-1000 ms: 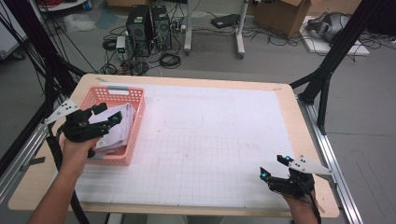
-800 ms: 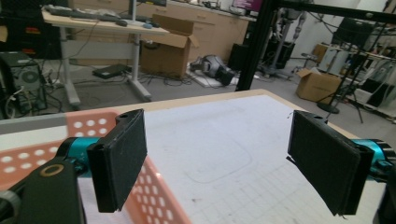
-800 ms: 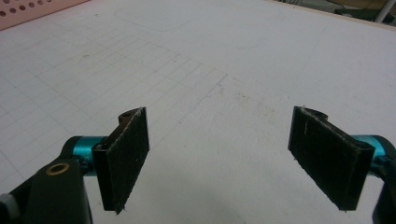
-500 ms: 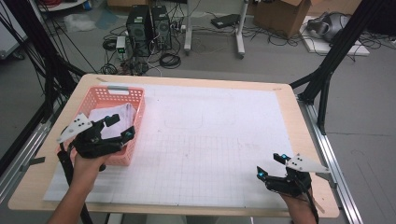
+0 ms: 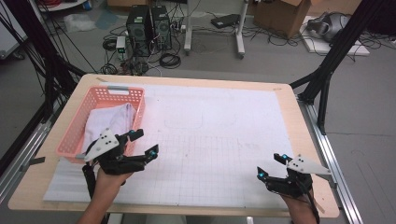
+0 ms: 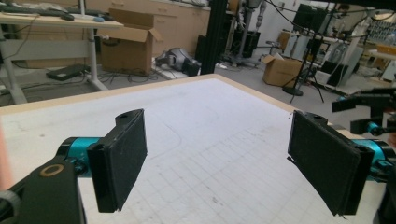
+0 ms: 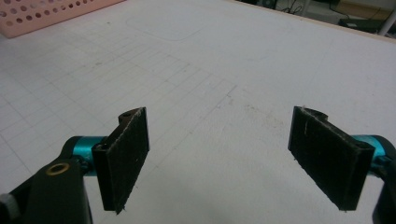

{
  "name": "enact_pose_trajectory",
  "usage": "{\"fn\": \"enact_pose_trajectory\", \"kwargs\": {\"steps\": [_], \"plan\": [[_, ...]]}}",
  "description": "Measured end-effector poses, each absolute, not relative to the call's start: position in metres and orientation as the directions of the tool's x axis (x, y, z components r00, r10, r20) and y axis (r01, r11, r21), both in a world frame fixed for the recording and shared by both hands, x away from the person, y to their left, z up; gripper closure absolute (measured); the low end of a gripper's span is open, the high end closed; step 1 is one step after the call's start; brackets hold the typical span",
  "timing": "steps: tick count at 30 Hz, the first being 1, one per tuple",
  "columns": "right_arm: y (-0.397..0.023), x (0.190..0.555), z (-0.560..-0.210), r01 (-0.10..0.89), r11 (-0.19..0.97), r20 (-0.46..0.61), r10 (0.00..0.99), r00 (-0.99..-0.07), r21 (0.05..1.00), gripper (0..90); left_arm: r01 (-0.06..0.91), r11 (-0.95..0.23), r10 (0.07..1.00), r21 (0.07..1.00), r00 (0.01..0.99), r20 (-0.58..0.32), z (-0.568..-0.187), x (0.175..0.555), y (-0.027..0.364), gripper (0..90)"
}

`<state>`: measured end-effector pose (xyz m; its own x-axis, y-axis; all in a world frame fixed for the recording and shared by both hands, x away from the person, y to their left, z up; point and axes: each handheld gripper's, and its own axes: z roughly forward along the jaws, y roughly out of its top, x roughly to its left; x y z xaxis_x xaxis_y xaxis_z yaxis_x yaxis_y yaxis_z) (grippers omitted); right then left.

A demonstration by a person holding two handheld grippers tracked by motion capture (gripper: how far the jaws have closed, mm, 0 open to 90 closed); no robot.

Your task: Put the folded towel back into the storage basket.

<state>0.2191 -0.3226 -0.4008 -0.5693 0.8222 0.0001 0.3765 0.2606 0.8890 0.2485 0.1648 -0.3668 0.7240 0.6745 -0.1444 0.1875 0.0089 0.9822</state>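
1. Table [image 5: 187, 81]: pale wood rim, covered across most of its top by a white gridded mat [image 5: 219, 140]. A faint rounded outline is drawn on the mat near the middle, toward the far side.

2. Pink basket [image 5: 79, 126]: perforated plastic, on the table's left side, long axis running away from the person. Its near right corner lies just beside the left gripper. The right gripper view catches its perforated wall [image 7: 46, 14] at the top left, well apart from that gripper.

3. Cloth [image 5: 112, 123]: pale, lavender-white, crumpled inside the basket, heaped against the right-hand wall. Nothing grips it.

4. Left gripper [image 5: 140, 142]: held in the person's left hand [image 5: 109, 179] above the mat, just right of the basket's near corner. Jaws spread wide, nothing between them. In the left gripper view [image 6: 217, 168] both black pads stand far apart over bare mat, pointing across the table toward the far right edge.

5. Right gripper [image 5: 271, 165]: near the table's front right corner, low over the mat, well apart from the basket and cloth. Jaws likewise spread, empty; the right gripper view [image 7: 219, 158] shows bare gridded mat between the pads.
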Motion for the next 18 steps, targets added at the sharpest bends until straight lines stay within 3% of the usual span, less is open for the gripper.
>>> {"fn": "enact_pose_trajectory", "kwargs": {"steps": [18], "plan": [[-0.324,0.220,-0.401,0.378,0.249,0.010,0.824,-0.566,0.892,19.4,0.208,-0.048,0.646,0.977,0.753,-0.129,-0.385,0.250,0.130,20.4]]}}
